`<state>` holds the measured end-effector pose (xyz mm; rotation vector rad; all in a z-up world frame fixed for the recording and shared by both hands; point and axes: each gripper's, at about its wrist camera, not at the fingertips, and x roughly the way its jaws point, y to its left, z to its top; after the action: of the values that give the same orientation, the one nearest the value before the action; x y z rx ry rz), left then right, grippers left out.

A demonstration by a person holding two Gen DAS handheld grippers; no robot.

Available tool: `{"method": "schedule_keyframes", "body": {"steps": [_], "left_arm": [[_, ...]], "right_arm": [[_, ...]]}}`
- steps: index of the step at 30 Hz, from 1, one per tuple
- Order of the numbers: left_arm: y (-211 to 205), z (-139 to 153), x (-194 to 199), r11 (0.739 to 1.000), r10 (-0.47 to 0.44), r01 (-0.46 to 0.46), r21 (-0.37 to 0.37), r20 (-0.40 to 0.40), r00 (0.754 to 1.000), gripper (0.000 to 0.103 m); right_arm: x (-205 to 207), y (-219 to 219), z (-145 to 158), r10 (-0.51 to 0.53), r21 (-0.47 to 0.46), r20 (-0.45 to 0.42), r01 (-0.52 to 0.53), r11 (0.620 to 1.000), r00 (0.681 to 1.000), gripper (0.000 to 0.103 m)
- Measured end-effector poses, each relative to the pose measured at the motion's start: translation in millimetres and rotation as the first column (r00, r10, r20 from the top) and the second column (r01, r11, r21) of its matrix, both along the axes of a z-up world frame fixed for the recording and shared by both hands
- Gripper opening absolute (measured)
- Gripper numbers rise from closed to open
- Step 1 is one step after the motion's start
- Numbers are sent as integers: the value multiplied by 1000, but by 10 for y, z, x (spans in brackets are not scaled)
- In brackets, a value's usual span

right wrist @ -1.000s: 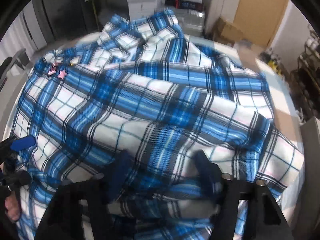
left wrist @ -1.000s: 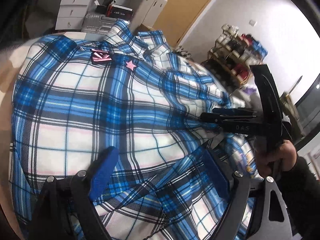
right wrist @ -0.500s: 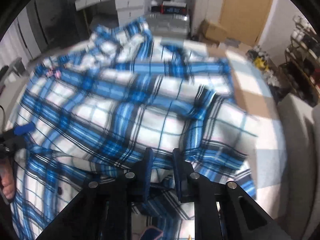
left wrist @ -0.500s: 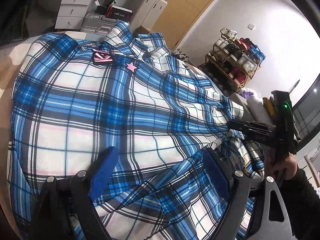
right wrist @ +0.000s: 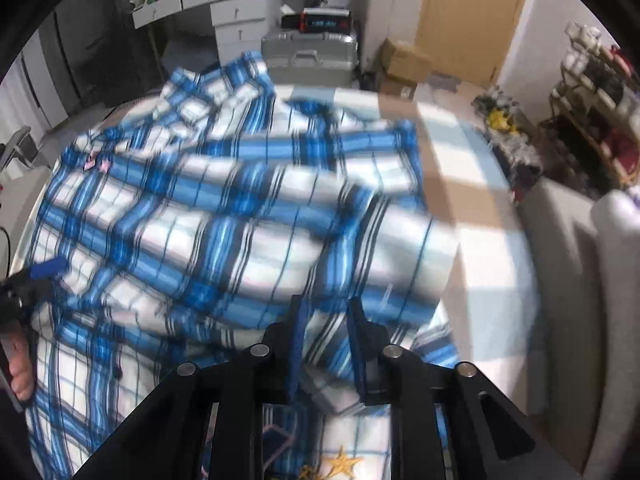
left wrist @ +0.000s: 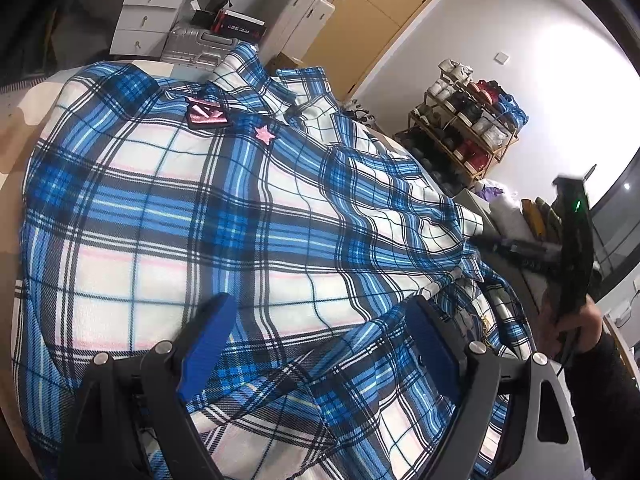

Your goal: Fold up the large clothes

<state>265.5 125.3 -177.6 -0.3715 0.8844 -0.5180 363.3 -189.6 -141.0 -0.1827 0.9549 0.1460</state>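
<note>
Shirt (left wrist: 224, 216): blue, white and black plaid, spread over a pale table (right wrist: 480, 216), collar toward the far edge. Two pink patches are seen on the chest: a badge (left wrist: 206, 114) and a star (left wrist: 264, 133) just beside it. The near hem is bunched and folded back on itself.

Left tongs (left wrist: 320, 336): blue-padded fingers (left wrist: 208, 340) are held wide apart, straddling the rumpled hem; cloth lies between them but is not pinched. In the right wrist view these tongs (right wrist: 38, 274) are seen at the shirt's left edge.

Right tongs (right wrist: 327, 330): fingers are drawn close together and clamped on a fold of the shirt at its near right corner; the view is motion-blurred. In the left wrist view these tongs (left wrist: 486, 244) are found at the shirt's right side, gripped by a hand (left wrist: 576, 324).

Surroundings: suitcase (right wrist: 308, 56), white drawers (left wrist: 142, 20), wooden door (left wrist: 380, 12), shoe rack (left wrist: 464, 132), cardboard box (right wrist: 402, 60).
</note>
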Motion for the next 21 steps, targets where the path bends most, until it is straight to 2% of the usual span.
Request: {"method": "schedule_keyframes", "body": {"steps": [1, 3, 7, 9, 12, 14, 16, 18, 19, 20, 21], "left_arm": [[-6, -1, 2, 1000, 0, 0, 1, 0, 1000, 83], [-17, -1, 7, 1000, 1, -1, 4, 0, 1000, 83], [-27, -7, 7, 1000, 2, -2, 9, -2, 1000, 83], [-30, 1, 11, 1000, 9, -9, 11, -9, 1000, 83], [-68, 103, 11, 999, 0, 2, 54, -40, 999, 83], [-56, 287, 54, 999, -35, 36, 23, -24, 999, 83], [-17, 518, 129, 995, -13, 8, 95, 48, 999, 83], [94, 674, 361, 980, 67, -82, 184, 83, 994, 84], [176, 677, 529, 977, 93, -103, 186, 60, 994, 84], [236, 645, 668, 975, 120, -123, 184, 29, 992, 84], [318, 557, 889, 976, 150, -141, 165, -43, 988, 83]], "right_arm": [[52, 18, 47, -6, 4, 18, 6, 1000, 1000, 20], [203, 22, -10, -44, -16, -8, 44, 999, 999, 20], [432, 26, -412, -83, -106, -108, 72, 992, 991, 18], [358, 54, -342, -73, -92, -55, 68, 993, 996, 19], [91, 6, -53, -57, 123, -30, 61, 991, 998, 23], [-103, 57, 99, -20, 228, 2, 19, 974, 1000, 27], [-314, 147, 202, 28, 317, 41, -39, 948, 999, 42], [-461, 237, 233, 50, 394, 77, -76, 916, 996, 53], [-482, 280, 202, 65, 421, 87, -96, 902, 994, 60], [-506, 330, 166, 80, 438, 96, -114, 892, 992, 63], [-516, 405, 119, 98, 450, 111, -138, 882, 989, 65]]}}
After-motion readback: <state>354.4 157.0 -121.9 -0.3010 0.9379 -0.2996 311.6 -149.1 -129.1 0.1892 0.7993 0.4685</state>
